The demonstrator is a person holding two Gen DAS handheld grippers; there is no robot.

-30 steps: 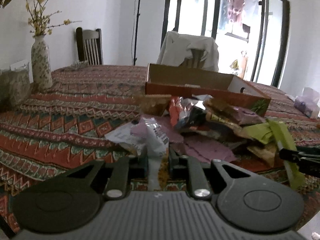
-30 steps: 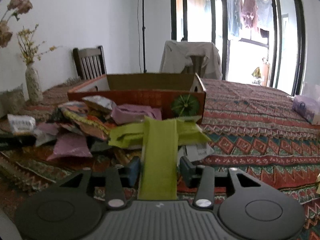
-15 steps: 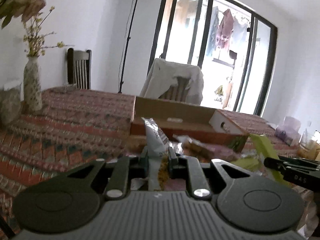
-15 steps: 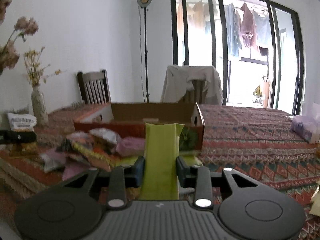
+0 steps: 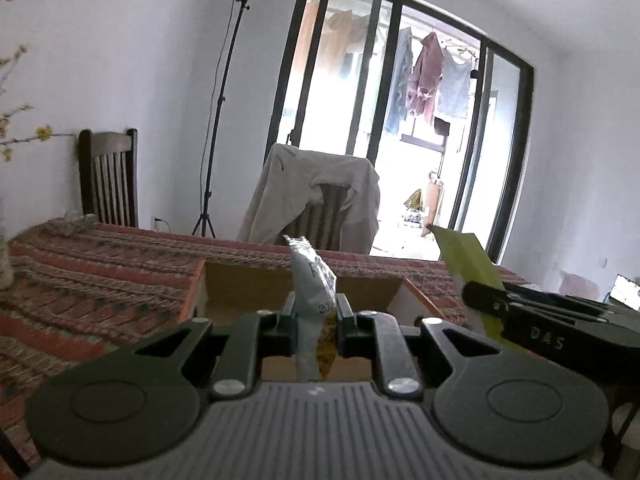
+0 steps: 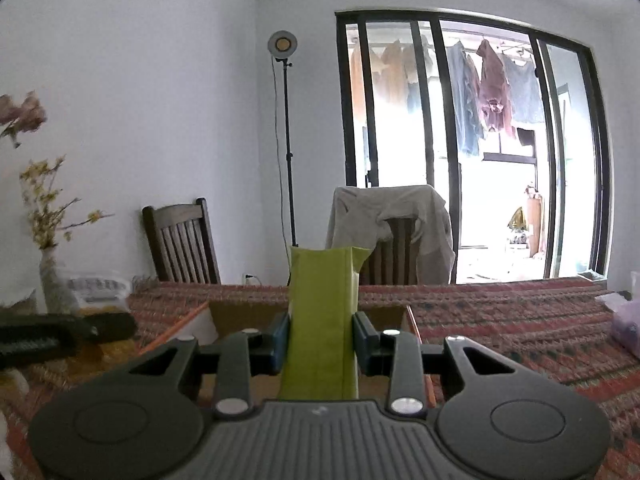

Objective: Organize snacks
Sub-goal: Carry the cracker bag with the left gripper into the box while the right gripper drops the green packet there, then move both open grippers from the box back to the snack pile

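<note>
Silver snack bag (image 5: 314,280) pinched in left tool (image 5: 316,318), flat green packet (image 6: 322,312) squeezed in right tool (image 6: 320,334), above brown box (image 5: 248,288).

My left tongs (image 5: 316,316): clamped on a grey-white snack packet (image 5: 314,280), upright. Beyond: open cardboard box (image 5: 240,284) on the patterned worktop (image 5: 100,276). At right: my right tongs (image 5: 480,292) gripping a green packet (image 5: 464,256).

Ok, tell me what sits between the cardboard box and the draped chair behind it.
Only a strip of patterned tablecloth lies between the cardboard box and the draped chair; nothing stands on it. The right wrist view shows this.
</note>
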